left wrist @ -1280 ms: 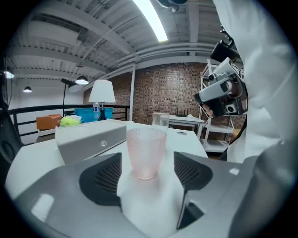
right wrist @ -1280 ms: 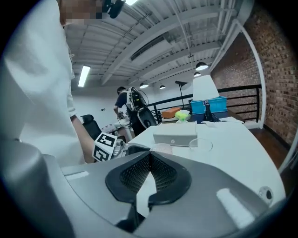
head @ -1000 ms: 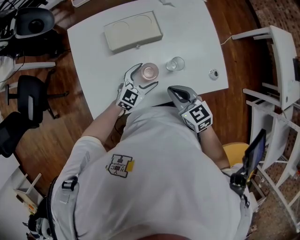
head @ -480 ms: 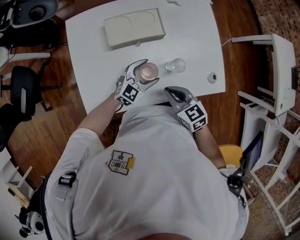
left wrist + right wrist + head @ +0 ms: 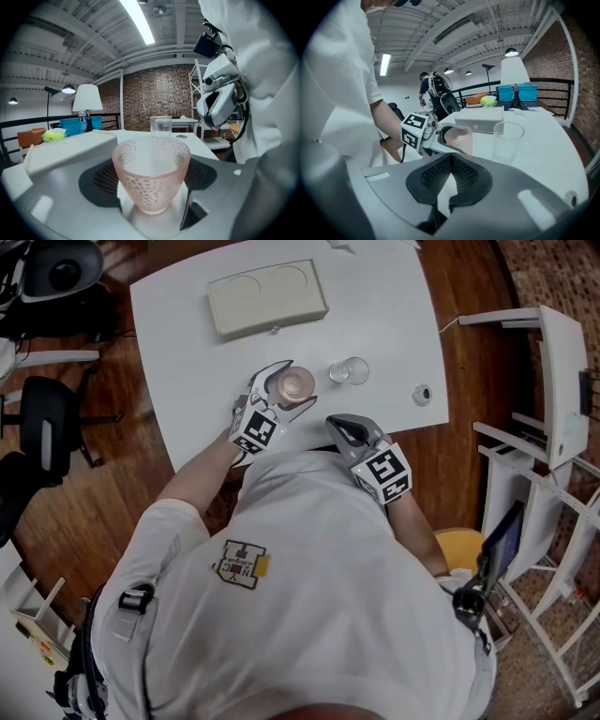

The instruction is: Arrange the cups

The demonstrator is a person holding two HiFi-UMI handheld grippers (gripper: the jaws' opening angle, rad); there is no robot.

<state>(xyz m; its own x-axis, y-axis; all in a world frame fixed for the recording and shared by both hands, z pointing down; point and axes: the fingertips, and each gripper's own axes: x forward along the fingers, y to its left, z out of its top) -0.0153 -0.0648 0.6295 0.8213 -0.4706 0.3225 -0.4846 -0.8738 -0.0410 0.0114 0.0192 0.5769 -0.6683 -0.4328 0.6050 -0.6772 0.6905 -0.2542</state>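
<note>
A pink dotted cup (image 5: 297, 383) stands upright on the white table (image 5: 187, 381) near its front edge. My left gripper (image 5: 296, 385) has just been closing with this cup between its jaws, and both pads now rest against the cup (image 5: 151, 173). A clear glass (image 5: 350, 370) stands just right of it, beyond the pink cup in the left gripper view (image 5: 162, 125). My right gripper (image 5: 335, 421) is shut and empty at the table's front edge, short of both cups; its view shows the glass (image 5: 507, 138) and the pink cup (image 5: 459, 139).
A beige block with two round recesses (image 5: 267, 298) lies at the back of the table. A small round metal piece (image 5: 421, 394) sits near the right edge. Office chairs (image 5: 47, 427) stand left of the table, a white rack (image 5: 553, 381) to the right.
The left gripper's jaws have drawn in around the pink cup. Both hands and the cups stay where they were.
</note>
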